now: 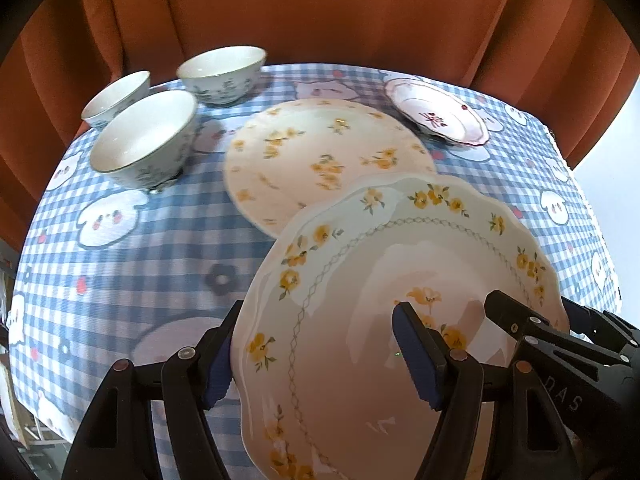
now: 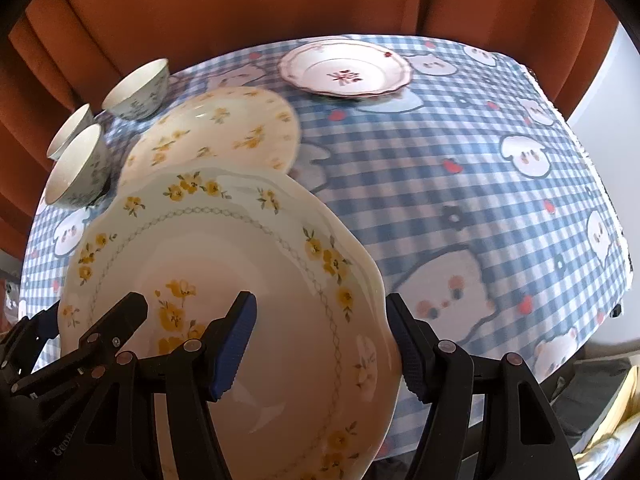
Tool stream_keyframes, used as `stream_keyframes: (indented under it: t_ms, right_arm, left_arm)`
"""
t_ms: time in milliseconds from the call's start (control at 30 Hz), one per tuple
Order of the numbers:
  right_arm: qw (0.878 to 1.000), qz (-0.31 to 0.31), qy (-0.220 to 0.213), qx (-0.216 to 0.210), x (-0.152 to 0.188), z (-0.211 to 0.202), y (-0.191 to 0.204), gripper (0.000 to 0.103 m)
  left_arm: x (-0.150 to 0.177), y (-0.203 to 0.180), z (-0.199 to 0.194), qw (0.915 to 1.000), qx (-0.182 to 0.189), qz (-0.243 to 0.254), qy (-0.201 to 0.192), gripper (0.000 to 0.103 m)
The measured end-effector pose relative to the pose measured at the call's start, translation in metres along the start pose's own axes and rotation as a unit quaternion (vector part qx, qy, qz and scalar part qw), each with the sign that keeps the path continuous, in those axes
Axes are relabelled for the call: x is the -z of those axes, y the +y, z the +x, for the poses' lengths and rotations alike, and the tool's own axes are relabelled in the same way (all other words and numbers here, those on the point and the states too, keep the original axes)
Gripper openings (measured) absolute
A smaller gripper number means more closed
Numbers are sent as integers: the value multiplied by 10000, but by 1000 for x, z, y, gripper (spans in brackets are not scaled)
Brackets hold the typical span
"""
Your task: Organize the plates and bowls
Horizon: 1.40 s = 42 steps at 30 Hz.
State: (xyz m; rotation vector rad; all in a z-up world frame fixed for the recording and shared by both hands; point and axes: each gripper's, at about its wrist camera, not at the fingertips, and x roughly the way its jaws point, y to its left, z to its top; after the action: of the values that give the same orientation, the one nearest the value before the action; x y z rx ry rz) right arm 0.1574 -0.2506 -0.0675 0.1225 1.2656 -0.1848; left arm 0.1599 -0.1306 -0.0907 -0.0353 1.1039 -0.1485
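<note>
Your left gripper (image 1: 320,354) and right gripper (image 2: 324,346) carry one scalloped plate (image 1: 360,280) between them, each straddling an opposite edge of its rim: one finger sits over the plate's face, the other outside the rim. Whether the pads actually press the rim you cannot tell from these views, but the plate is lifted and tilted above the table (image 1: 160,248), with nothing in it. Its far edge overlaps the view of the round plate (image 1: 320,152), which lies flat on the checked cloth and is empty too.

Beyond that, near the far right of the table, the pink-rimmed plate (image 2: 346,70) sits alone, well apart from the others, with only its red centre motif showing. At the far left, three bowls stand upright in a close cluster: the near bowl (image 1: 146,140), the middle bowl (image 1: 116,98) behind it, and the far bowl (image 1: 222,72) just beside them. All three show bare white insides. The near bowl stands just beside the round plate's left edge, not touching it. An orange curtain (image 1: 320,8) hangs behind the table.
</note>
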Motion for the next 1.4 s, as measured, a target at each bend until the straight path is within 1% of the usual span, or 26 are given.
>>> stream_keyframes:
  t_ms: [233,767,1000,1233,1400]
  right_arm:
    - [10000,-48,3,-22,-11,8,-41,69]
    - [9999,7,104,117,-20,26,-106,69]
    - [9995,124,252,174,-21,38,-129,69]
    - [9988,87,469,89,-26,57,-135,69]
    - [9984,98,556,23,-31,68,-135,69]
  left_arm:
    - [-2,-35,12,10000,-35,-27,-2,72]
    - [-7,-95,47,9997,101,84,195,72]
    - [-8,-108,62,9991,105,130,384,72]
    - [-11,-110,79,9979,-38,93,642,72]
    - [-17,-113,86,9975,-166,177,660,74]
